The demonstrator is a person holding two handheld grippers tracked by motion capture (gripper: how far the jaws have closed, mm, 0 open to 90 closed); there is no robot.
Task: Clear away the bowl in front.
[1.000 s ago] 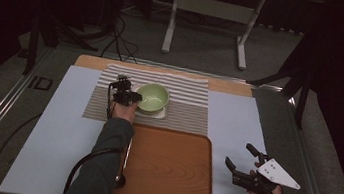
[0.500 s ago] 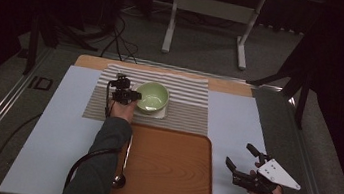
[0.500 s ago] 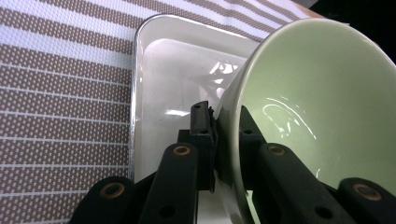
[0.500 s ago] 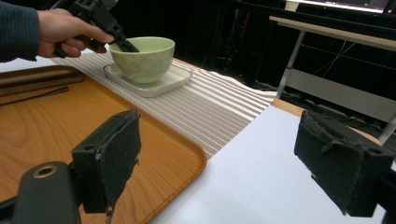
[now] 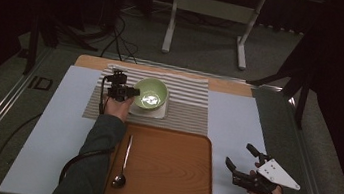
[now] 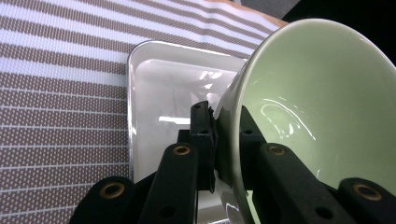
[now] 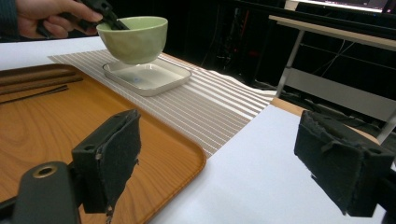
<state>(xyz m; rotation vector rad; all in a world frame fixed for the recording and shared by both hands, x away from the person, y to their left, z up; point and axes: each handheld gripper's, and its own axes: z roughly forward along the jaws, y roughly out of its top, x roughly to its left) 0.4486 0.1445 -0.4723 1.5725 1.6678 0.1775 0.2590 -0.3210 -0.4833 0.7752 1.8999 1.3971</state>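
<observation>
Left gripper (image 5: 132, 92) has its jaws clamped on the rim of the green bowl (image 5: 151, 93), one jaw inside and one outside the wall, which you can see really well in the left gripper view where the bowl (image 6: 322, 107) is tipped a bit toward the camera. Bowl's a pale glossy green, deep and rounded, with a faintly dimpled outside, and nothing in it as far as I can see. From the right gripper view the bowl (image 7: 133, 38) is lifted clear, hanging just above the white square dish (image 7: 147, 74) with a gap under it; from the high view it just looks like it's sitting on the dish, so that angle helps. The dish looks bare too and sits on the striped placemat (image 5: 186, 109) at the far side of the table. Nearer the person there's a wooden tray (image 5: 165, 169) with a metal spoon (image 5: 123, 164) lying along its left edge. Right gripper (image 5: 245, 159) is well apart from all that, off to the right of the tray over the pale blue table cover (image 5: 237, 121), jaws spread wide with nothing between them.
</observation>
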